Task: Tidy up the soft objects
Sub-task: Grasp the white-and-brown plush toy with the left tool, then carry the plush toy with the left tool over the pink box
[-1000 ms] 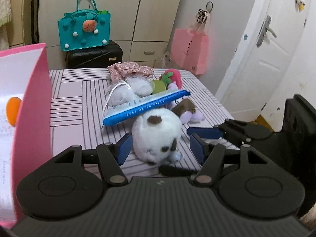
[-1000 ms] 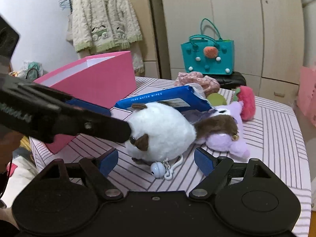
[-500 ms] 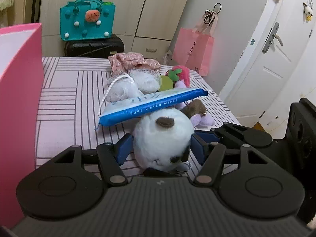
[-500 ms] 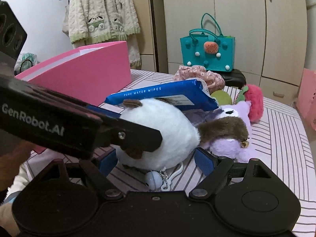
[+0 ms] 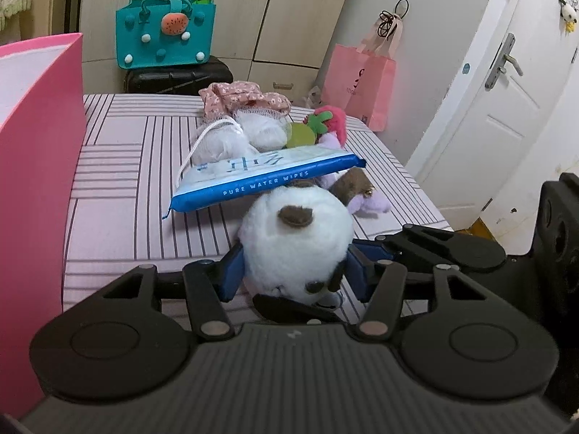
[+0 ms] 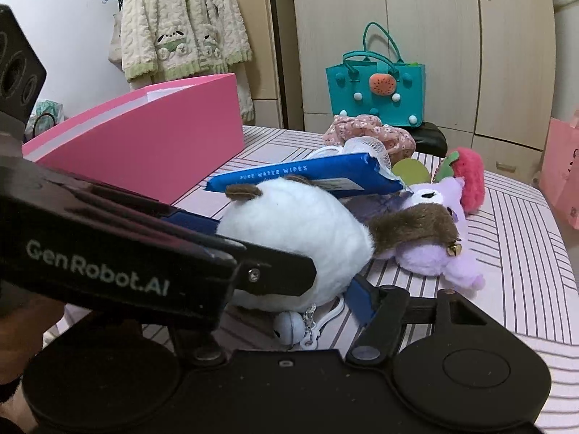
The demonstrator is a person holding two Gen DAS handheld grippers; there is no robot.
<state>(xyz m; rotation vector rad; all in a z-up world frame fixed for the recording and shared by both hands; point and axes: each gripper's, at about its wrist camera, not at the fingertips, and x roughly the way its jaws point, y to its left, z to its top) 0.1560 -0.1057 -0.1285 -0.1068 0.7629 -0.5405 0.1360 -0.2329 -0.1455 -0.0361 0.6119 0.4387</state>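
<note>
A round white plush toy (image 5: 295, 238) with brown ears lies at the near edge of the striped table (image 5: 119, 188). My left gripper (image 5: 294, 271) has a blue pad against each side of it, and its jaws are closing. My right gripper (image 6: 286, 296) reaches around the same white plush toy (image 6: 296, 238) from the right, and its jaws are closing too. Its right pad (image 6: 360, 300) touches the toy's lower edge. The left gripper's arm hides the other pad. A blue wipes pack (image 5: 267, 177) leans over the toy. A purple plush (image 6: 434, 253) lies beside it.
A tall pink box (image 5: 36, 181) stands on the table's left side. A floral cloth (image 5: 246, 96), white mesh pouches (image 5: 224, 144) and a red strawberry plush (image 6: 468, 181) lie behind the wipes. Off the table are a teal bag (image 5: 164, 39) and a pink paper bag (image 5: 362, 83).
Both grippers have come in around the white plush toy and their jaws have narrowed. The left pads now touch its sides. The left gripper's arm covers more of the right wrist view.
</note>
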